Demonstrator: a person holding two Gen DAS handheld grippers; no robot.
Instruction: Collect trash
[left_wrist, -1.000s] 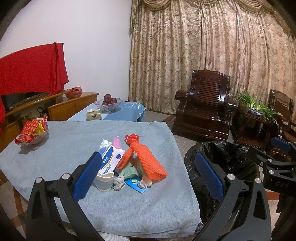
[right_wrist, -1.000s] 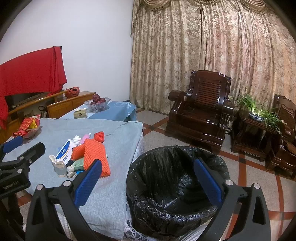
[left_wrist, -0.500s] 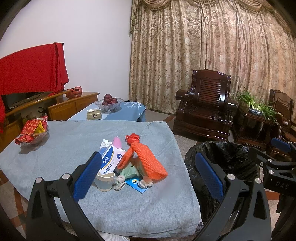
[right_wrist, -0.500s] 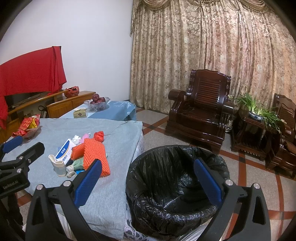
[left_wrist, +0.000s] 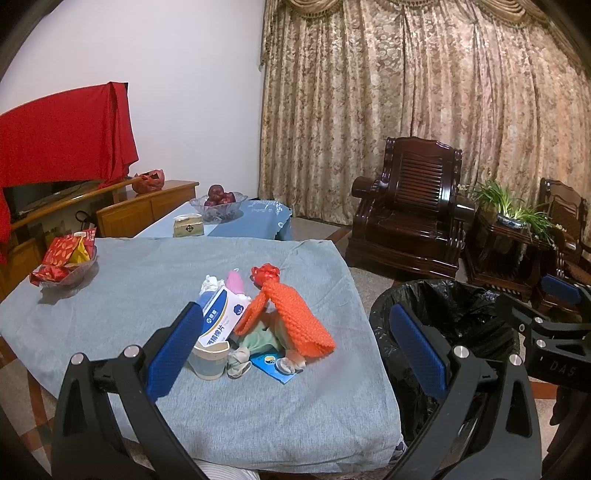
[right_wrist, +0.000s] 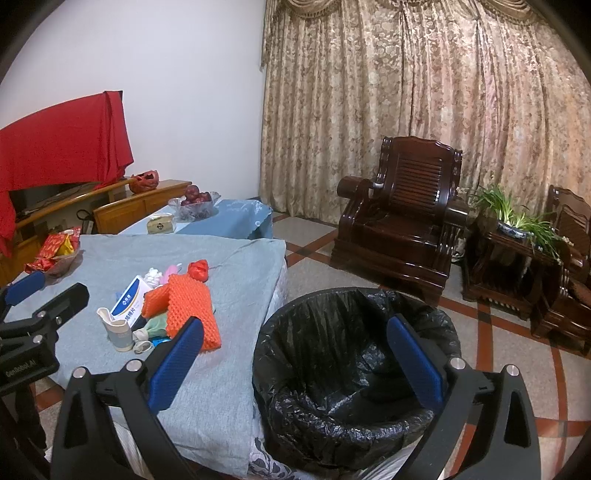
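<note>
A pile of trash lies on the grey-blue tablecloth (left_wrist: 110, 280): an orange foam net (left_wrist: 295, 317), a white and blue packet (left_wrist: 221, 317), a paper cup (left_wrist: 208, 360), a red wrapper (left_wrist: 265, 274) and small scraps. A bin lined with a black bag (right_wrist: 354, 354) stands on the floor right of the table; it also shows in the left wrist view (left_wrist: 454, 314). My left gripper (left_wrist: 295, 354) is open and empty, near the pile. My right gripper (right_wrist: 295, 362) is open and empty, over the bin's near rim.
A glass dish of red snack packets (left_wrist: 62, 262) sits at the table's far left. A low table with a fruit bowl (left_wrist: 218, 201) stands behind. Dark wooden armchairs (left_wrist: 410, 210) and a potted plant (left_wrist: 517, 214) stand to the right. A TV cabinet with a red cloth (left_wrist: 62, 140) lines the left wall.
Both views have shifted only slightly; the grippers stay open and the trash pile has not moved.
</note>
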